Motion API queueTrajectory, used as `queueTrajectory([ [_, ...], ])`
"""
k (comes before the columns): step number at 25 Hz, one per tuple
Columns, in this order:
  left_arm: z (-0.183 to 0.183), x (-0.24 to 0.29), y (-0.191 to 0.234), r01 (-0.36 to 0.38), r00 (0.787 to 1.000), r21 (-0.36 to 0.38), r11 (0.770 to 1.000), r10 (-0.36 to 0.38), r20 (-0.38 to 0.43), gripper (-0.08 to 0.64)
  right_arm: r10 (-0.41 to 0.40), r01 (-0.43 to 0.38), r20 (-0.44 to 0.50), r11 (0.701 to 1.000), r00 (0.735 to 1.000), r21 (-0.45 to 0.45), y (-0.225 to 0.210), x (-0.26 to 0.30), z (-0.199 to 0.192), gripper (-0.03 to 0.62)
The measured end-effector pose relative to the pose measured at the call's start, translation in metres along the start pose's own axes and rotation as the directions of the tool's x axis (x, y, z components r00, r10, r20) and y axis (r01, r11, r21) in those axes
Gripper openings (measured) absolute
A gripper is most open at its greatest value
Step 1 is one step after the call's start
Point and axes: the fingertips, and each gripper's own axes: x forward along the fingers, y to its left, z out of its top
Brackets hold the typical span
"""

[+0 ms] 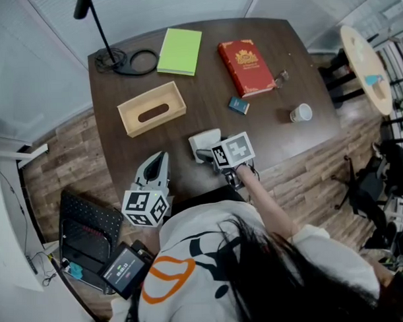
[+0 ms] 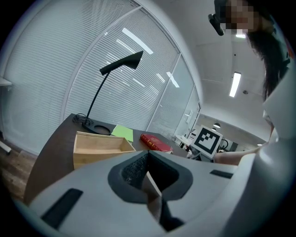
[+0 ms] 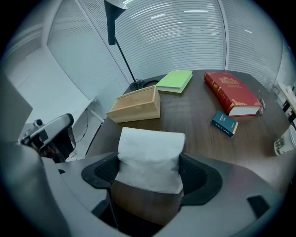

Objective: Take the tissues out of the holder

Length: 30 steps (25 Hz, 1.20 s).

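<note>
Left gripper [image 2: 148,159] fills the foreground, jaws pressed tight together w/ nothing between them. Just past it, the wooden holder [image 2: 99,147] sits on the dark table [image 2: 48,155]. Behind that: black desk lamp [image 2: 115,69], its base near a green notebook [image 2: 122,133], and a red book [image 2: 156,142] further right (lying flat). Far right, a marker cube [image 2: 207,140] above a person's arm [image 2: 233,157].

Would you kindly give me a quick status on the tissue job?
Left gripper shut, empty. Right gripper shut on the tissues, clear of the holder. Red book and cup lie well aside.
</note>
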Motion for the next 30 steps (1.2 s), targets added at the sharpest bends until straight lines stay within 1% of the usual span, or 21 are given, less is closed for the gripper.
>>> queueTrajectory([
  [3,-0.001,0.000,0.000,-0.002,1.000,-0.003,1.000,0.002,-0.005,0.000,-0.017,0.017,-0.029,1.000,0.999,-0.005,-0.006,0.013,-0.011,0.417],
  [7,-0.003,0.000,0.002,-0.004,1.000,-0.003,1.000,0.004,-0.007,0.000,-0.011,0.012,-0.049,1.000,0.999,0.026,-0.013,0.032,-0.024,0.417],
  [11,-0.005,-0.003,0.003,-0.012,1.000,-0.004,1.000,0.012,-0.008,0.000,-0.003,0.006,-0.053,0.999,0.999,0.051,-0.015,0.039,-0.028,0.417],
  [15,-0.006,-0.002,0.004,-0.013,1.000,-0.006,1.000,0.013,-0.012,0.000,-0.003,0.006,-0.053,0.999,0.999,0.043,-0.016,0.042,-0.028,0.417],
  [19,-0.007,-0.003,0.003,-0.011,1.000,-0.004,1.000,0.011,-0.013,0.000,-0.048,0.048,-0.048,0.999,0.998,0.018,-0.018,0.044,-0.027,0.417],
  [22,-0.007,-0.004,0.003,-0.011,1.000,-0.002,1.000,0.011,-0.011,0.000,-0.048,0.049,-0.024,0.999,0.999,0.019,-0.017,0.042,-0.024,0.418],
  [25,-0.007,-0.007,0.005,-0.015,1.000,-0.002,1.000,0.015,-0.008,0.000,-0.017,0.017,-0.001,0.999,1.000,0.051,-0.011,0.036,-0.019,0.419],
  [30,-0.006,-0.012,0.005,-0.011,1.000,0.002,1.000,0.011,-0.002,0.000,0.009,-0.012,0.054,0.998,0.998,0.069,-0.003,0.016,-0.008,0.419],
])
